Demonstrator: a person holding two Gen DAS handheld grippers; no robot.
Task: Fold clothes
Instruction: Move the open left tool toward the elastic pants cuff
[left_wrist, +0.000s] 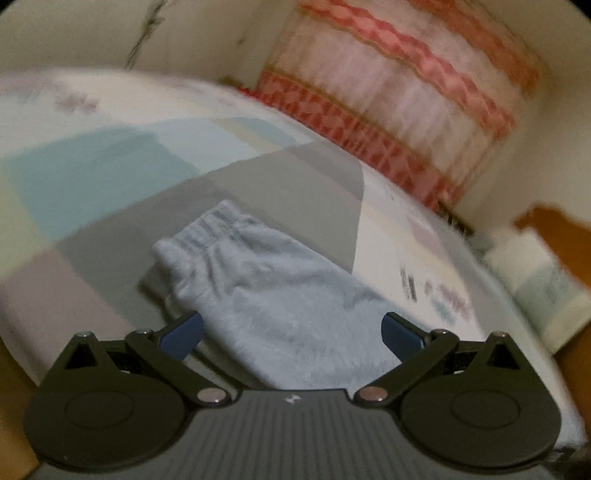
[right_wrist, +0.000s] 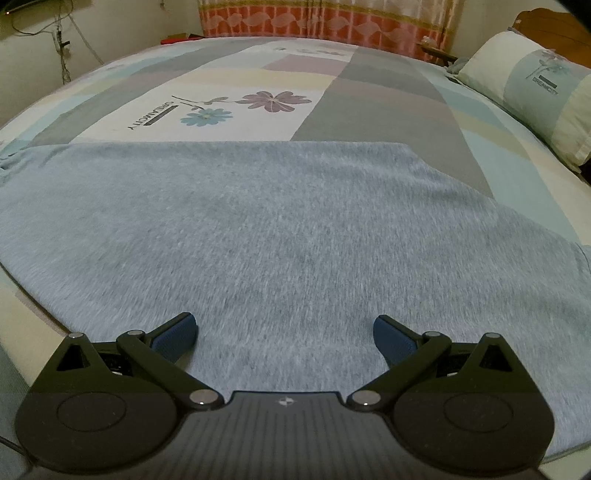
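A light grey-blue garment (left_wrist: 273, 295) with an elastic waistband at its far end lies flat on the bed. My left gripper (left_wrist: 291, 332) hovers over its near end, open, its blue pads on either side with nothing between them. In the right wrist view the same garment (right_wrist: 280, 229) spreads wide across the patchwork bedsheet (right_wrist: 388, 107). My right gripper (right_wrist: 284, 334) stands open just above the cloth near the bed's front edge, holding nothing. The left view is blurred.
A pillow (right_wrist: 532, 88) lies at the bed's far right by a wooden headboard (right_wrist: 554, 26). A red-and-white curtain (right_wrist: 325, 22) hangs beyond the bed. Cables (right_wrist: 59, 40) run down the wall at far left. The sheet's flower print (right_wrist: 258, 101) lies behind the garment.
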